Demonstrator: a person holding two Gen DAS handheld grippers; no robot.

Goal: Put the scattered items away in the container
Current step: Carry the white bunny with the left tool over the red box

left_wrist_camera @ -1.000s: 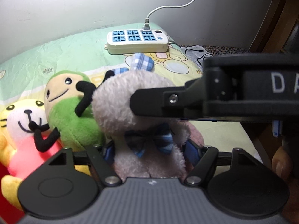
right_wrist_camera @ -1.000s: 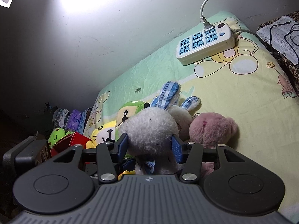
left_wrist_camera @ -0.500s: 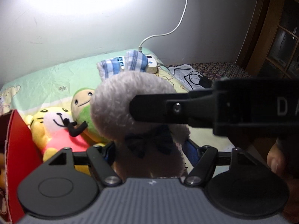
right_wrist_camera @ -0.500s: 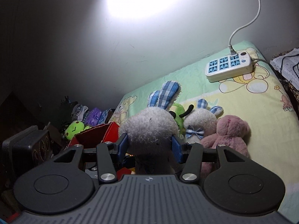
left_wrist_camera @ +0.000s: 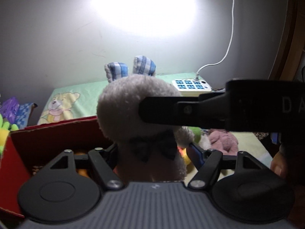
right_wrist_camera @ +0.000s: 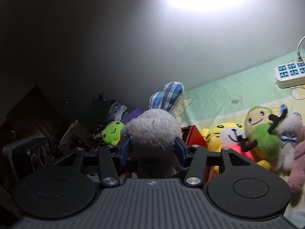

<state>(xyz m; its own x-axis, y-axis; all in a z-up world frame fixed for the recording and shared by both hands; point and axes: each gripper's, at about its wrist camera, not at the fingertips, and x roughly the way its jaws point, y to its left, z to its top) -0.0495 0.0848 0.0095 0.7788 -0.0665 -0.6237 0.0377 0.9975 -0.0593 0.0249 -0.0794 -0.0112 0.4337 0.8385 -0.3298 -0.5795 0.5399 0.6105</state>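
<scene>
A grey-white plush rabbit with blue plaid ears and a dark bow tie hangs in the air, held by both grippers. My left gripper is shut on its body below the bow. My right gripper is shut on its round head; one of its black fingers crosses the head from the right in the left wrist view. The red cardboard box stands just behind and to the left of the rabbit, its corner showing beside the right gripper. The rabbit's legs are hidden.
On the green bedsheet lie a yellow tiger toy, a green-bodied toy, a second rabbit and a pink bear. A white power strip sits by the wall. A green frog toy and clutter lie left.
Both grippers have lifted the rabbit off the bed and carried it left. The red box has come into view behind it, and the other toys now lie to the right.
</scene>
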